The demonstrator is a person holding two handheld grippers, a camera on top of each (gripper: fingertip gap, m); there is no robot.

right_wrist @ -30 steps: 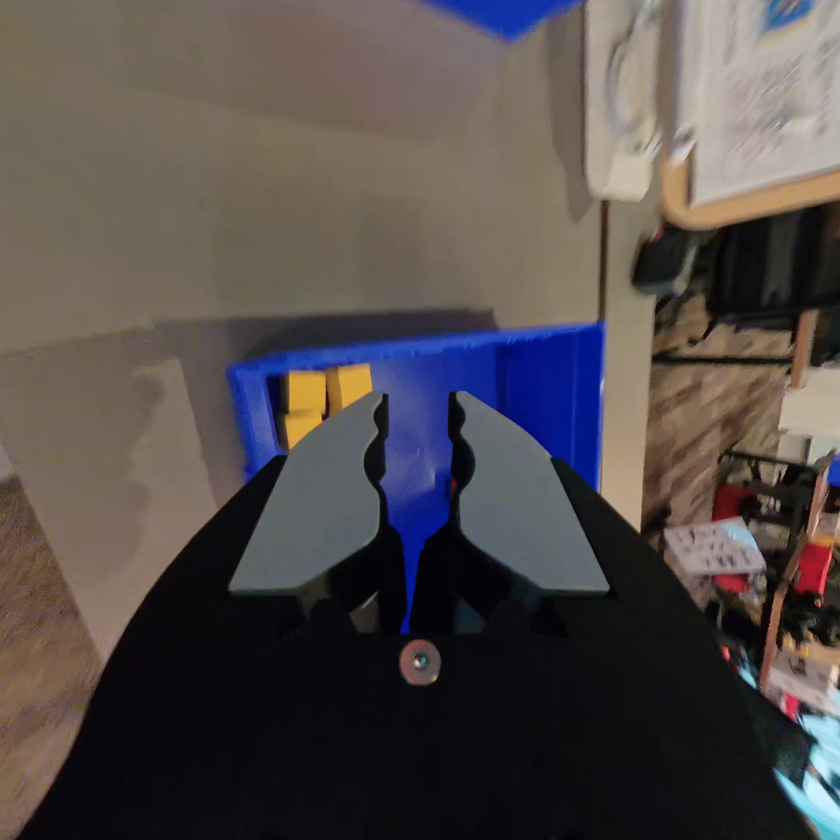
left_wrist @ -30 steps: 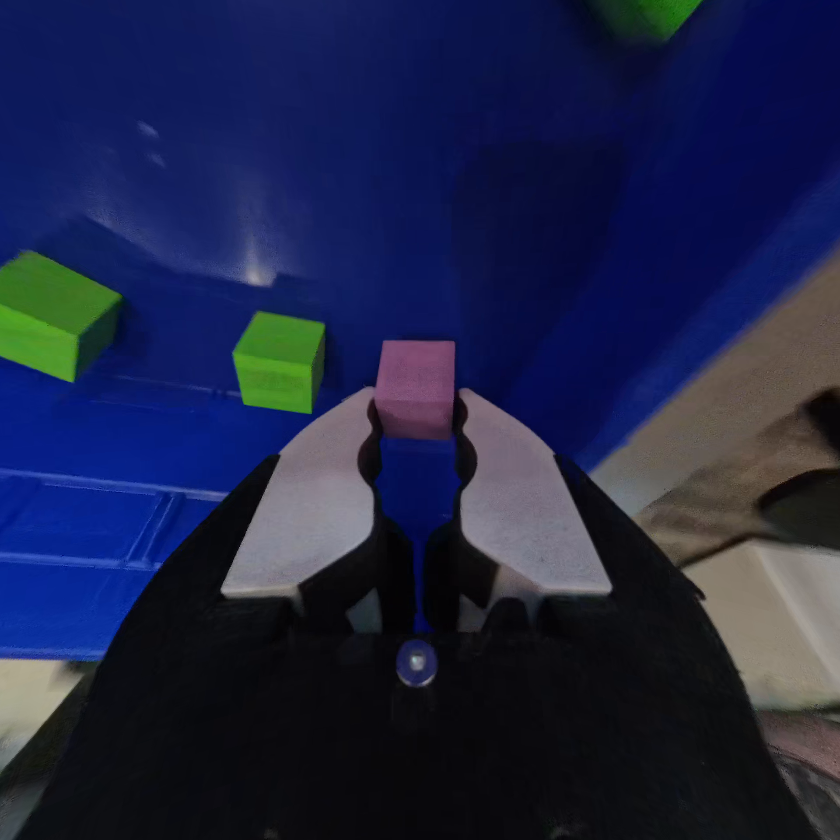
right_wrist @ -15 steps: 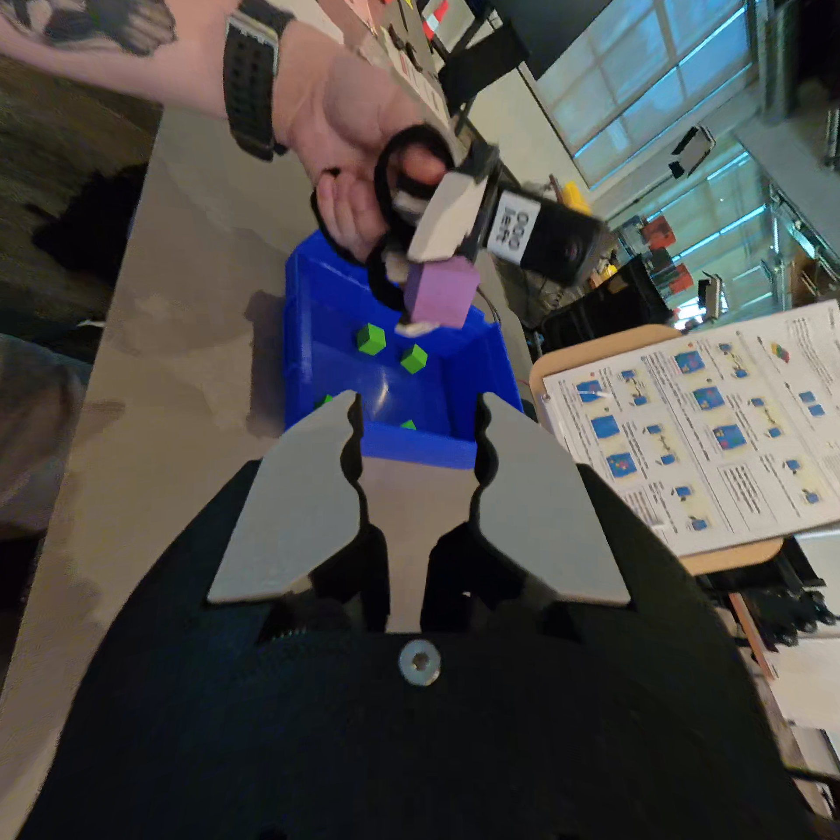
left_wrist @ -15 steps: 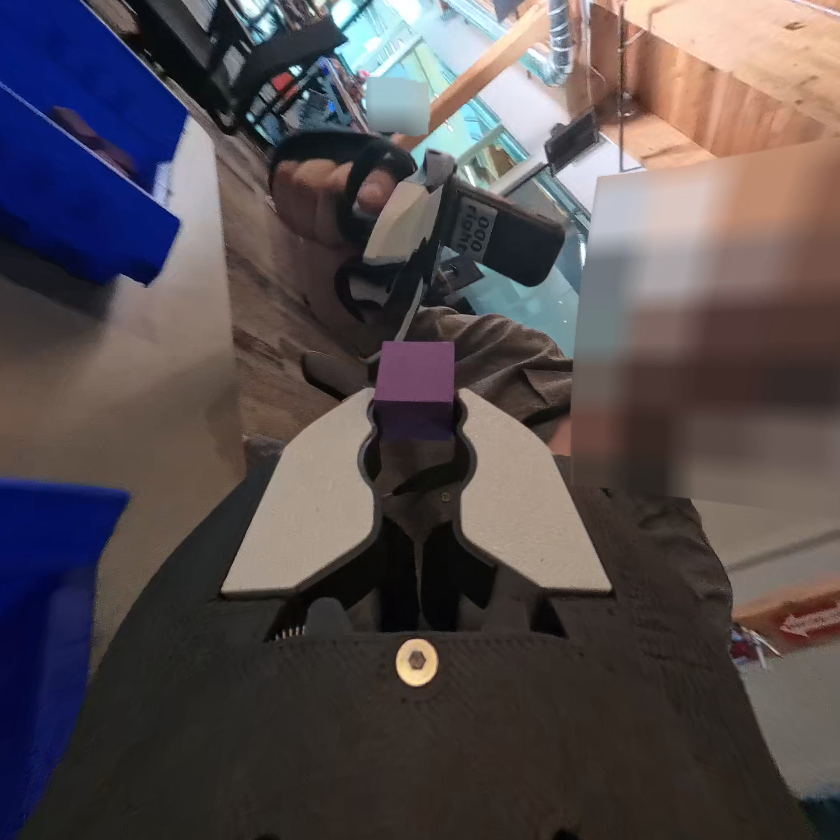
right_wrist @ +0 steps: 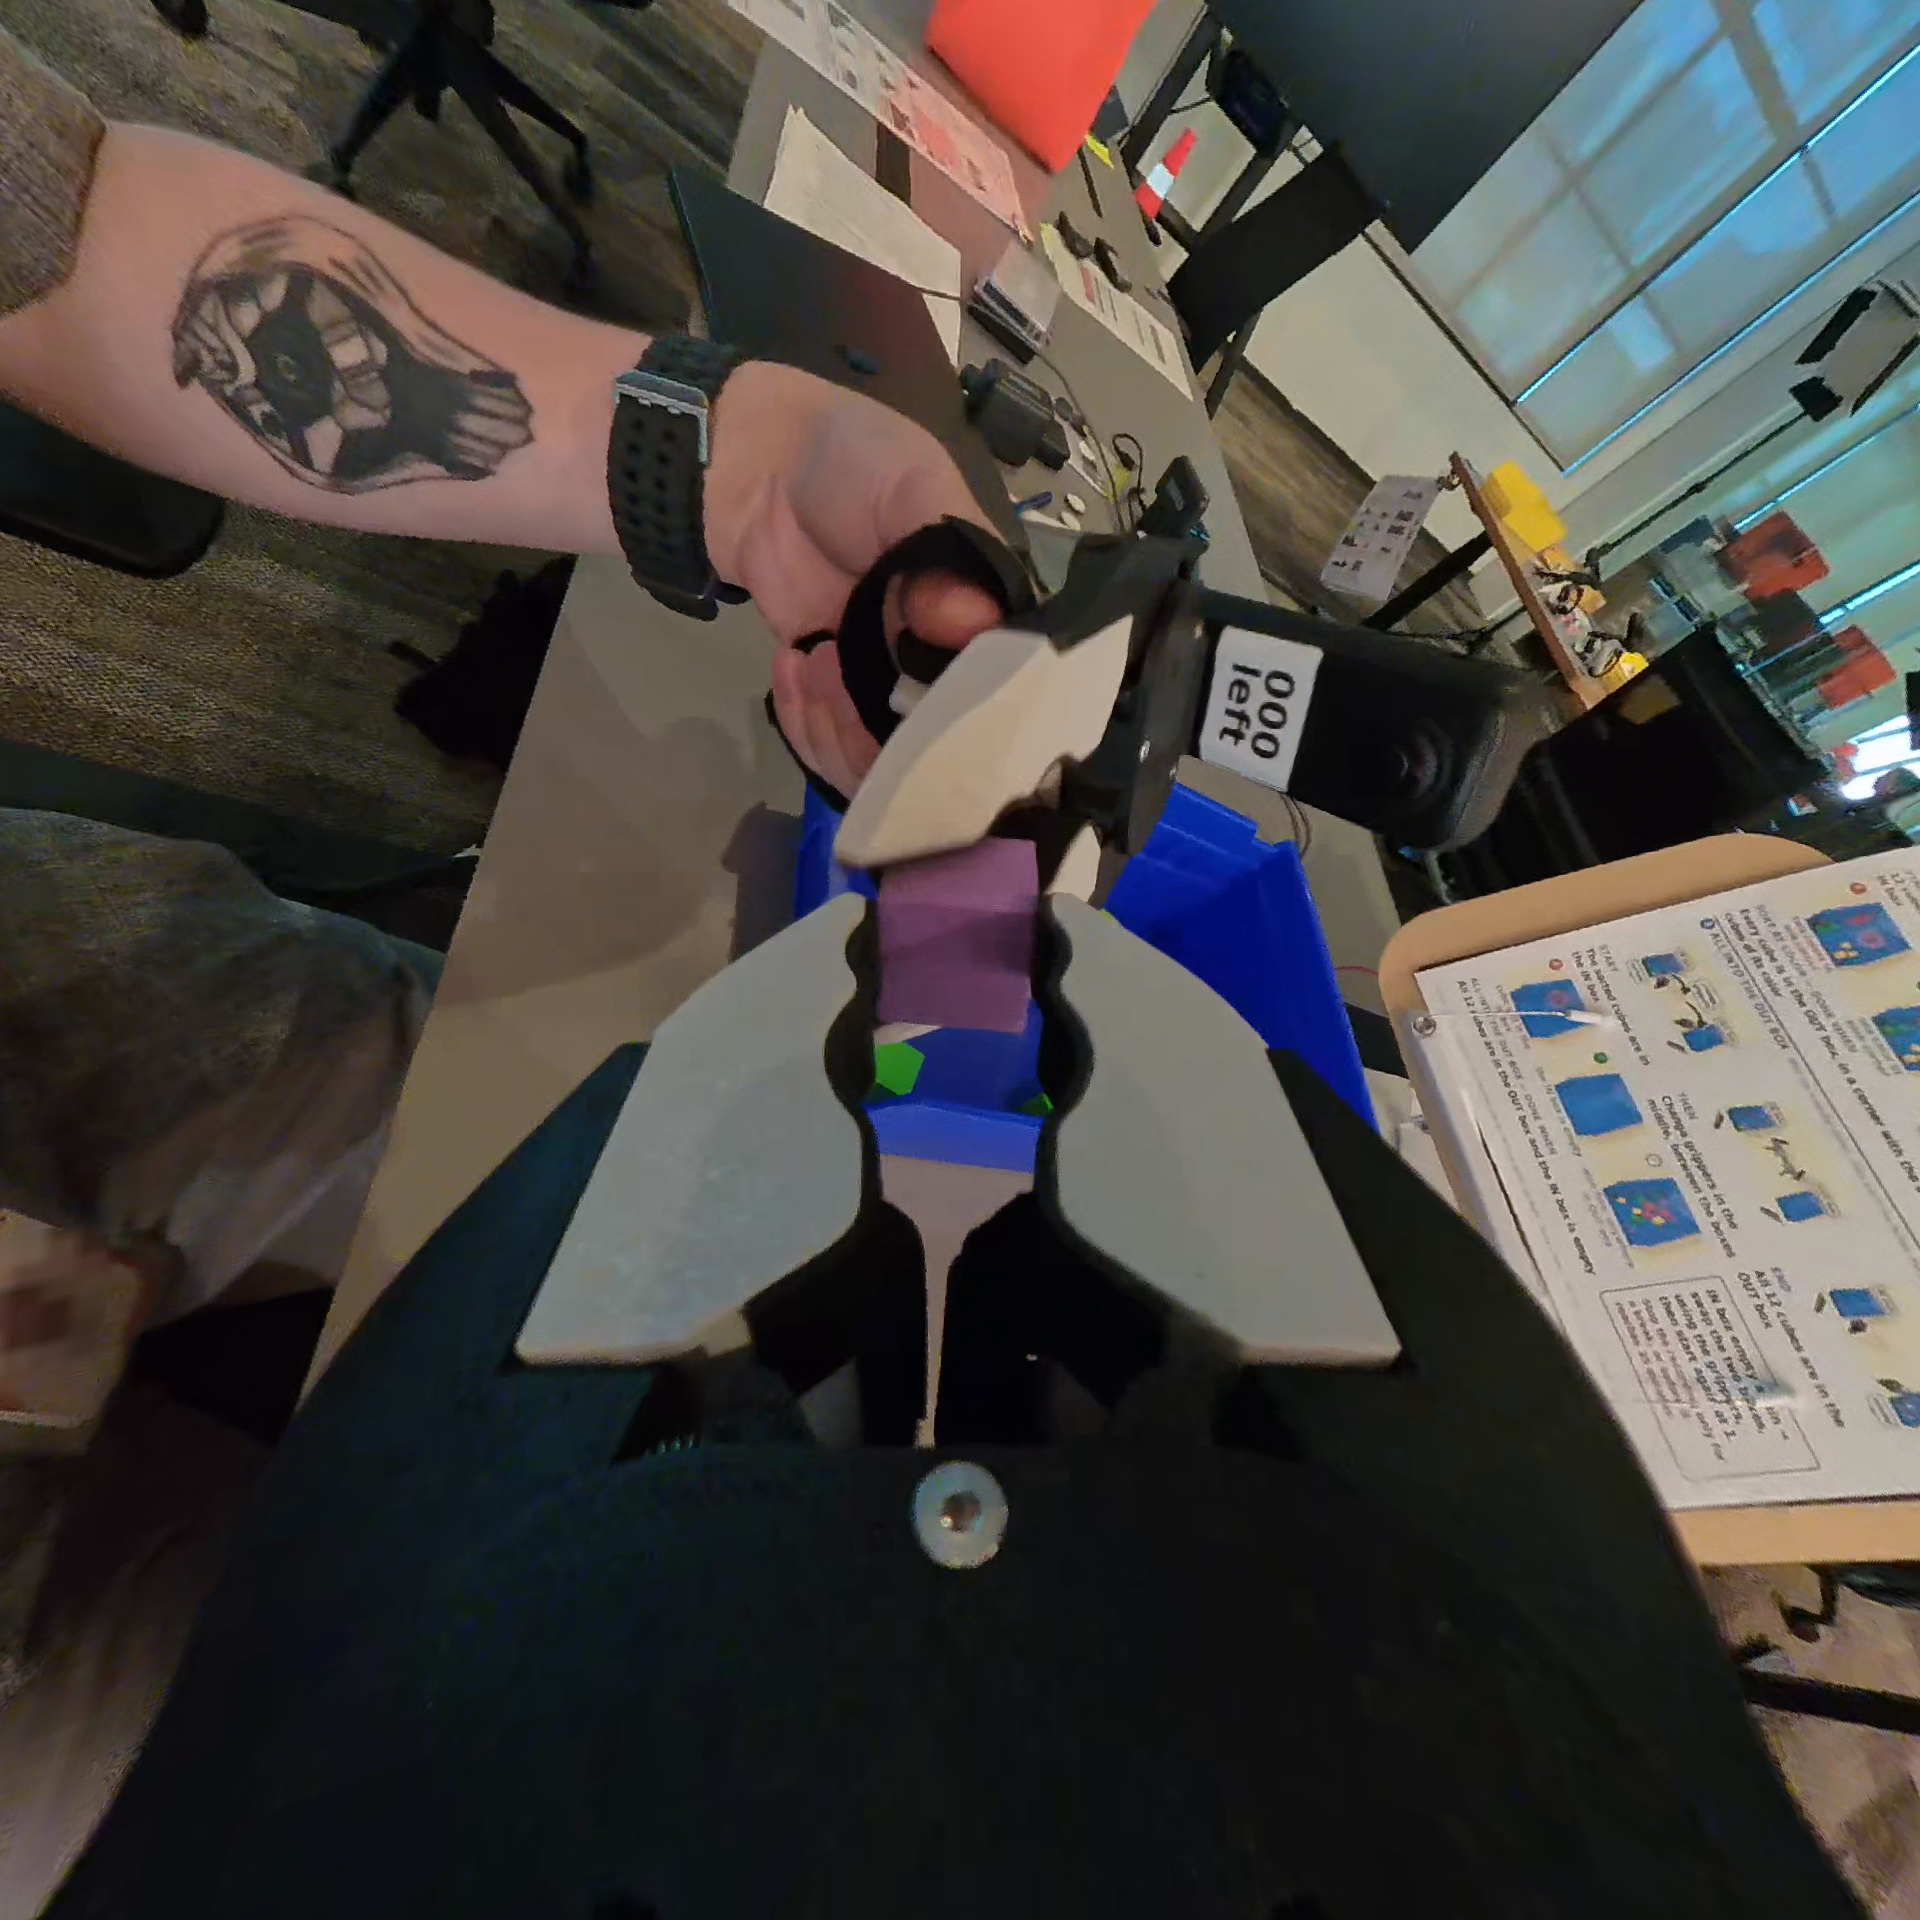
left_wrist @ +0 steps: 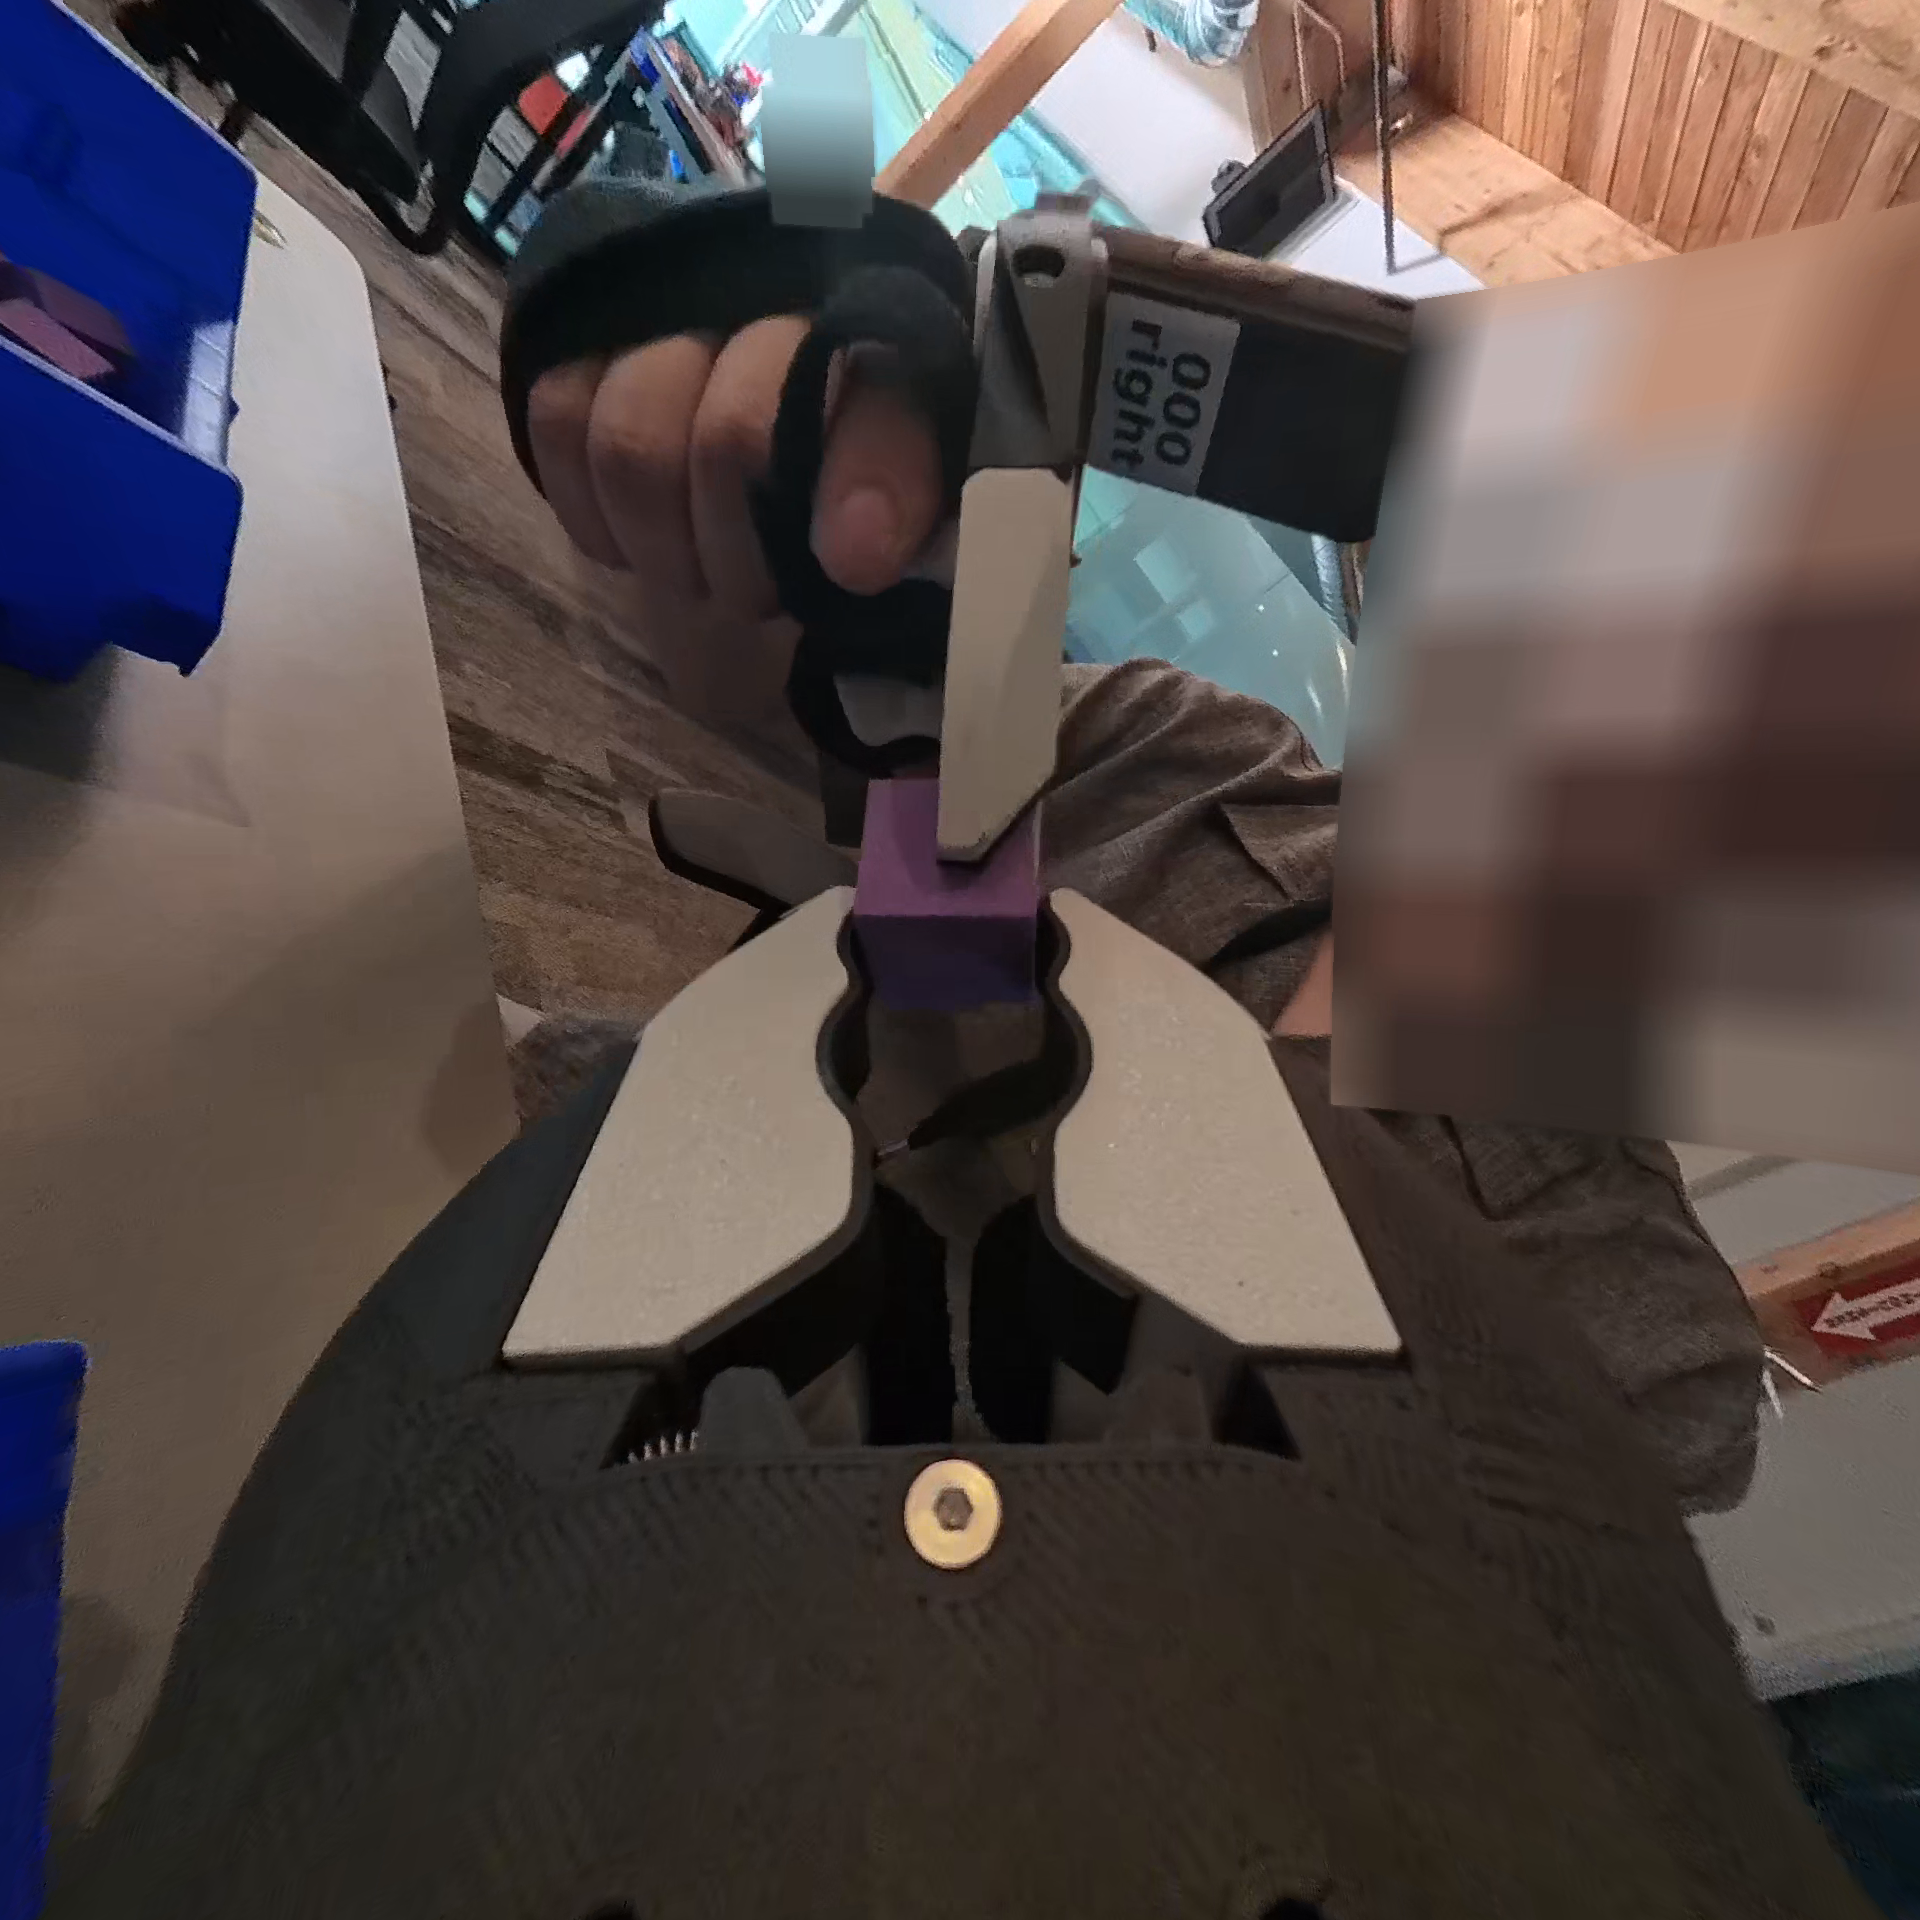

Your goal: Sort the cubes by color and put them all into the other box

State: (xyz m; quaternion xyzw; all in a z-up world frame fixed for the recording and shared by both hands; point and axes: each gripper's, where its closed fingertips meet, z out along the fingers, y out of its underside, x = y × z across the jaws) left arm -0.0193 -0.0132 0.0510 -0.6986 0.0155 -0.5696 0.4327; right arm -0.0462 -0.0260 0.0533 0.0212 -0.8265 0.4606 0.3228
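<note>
A purple cube (left_wrist: 940, 956) sits between the fingertips of my left gripper (left_wrist: 945, 935), which is shut on it in mid-air. My right gripper (right_wrist: 954, 935) faces it from the opposite side, and its fingertips close on the same purple cube (right_wrist: 956, 966). In the left wrist view one right finger (left_wrist: 1003, 665) comes down from above onto the cube's top. In the right wrist view a left finger (right_wrist: 966, 769) lies over the cube's far end. A hand holds each gripper's handle.
A blue bin (right_wrist: 1226, 956) with green cubes (right_wrist: 899, 1070) stands on the grey table (right_wrist: 582, 831) below the grippers. A printed sheet on a wooden board (right_wrist: 1683, 1143) lies to its right. Another blue bin (left_wrist: 104, 520) holds a purple cube (left_wrist: 57, 332).
My left gripper lifted the purple cube out of the blue bin and turned toward my right gripper. My right gripper came close and narrowed from wide open onto the cube.
</note>
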